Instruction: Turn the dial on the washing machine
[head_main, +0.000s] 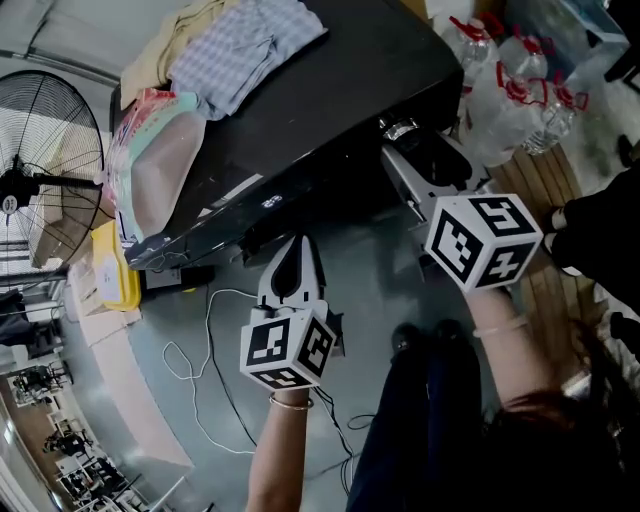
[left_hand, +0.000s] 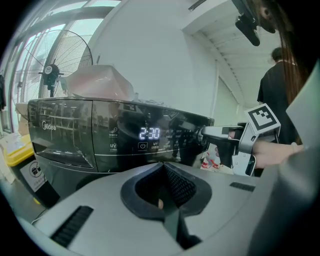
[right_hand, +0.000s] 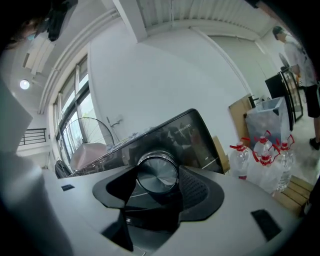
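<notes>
Grey floor, a fan (head_main: 40, 170) off to the side, and the dark washing machine (head_main: 330, 110). The right gripper (head_main: 402, 150) meets the silver dial (right_hand: 157, 173) head-on at the panel's end, jaws clasped either side. The left gripper (left_hand: 162, 167) hangs back, pinched together and empty.

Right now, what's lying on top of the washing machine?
On the washing machine lid: a checked cloth, a yellowish cloth and a plastic bag. Whatever lies under them is covered.
</notes>
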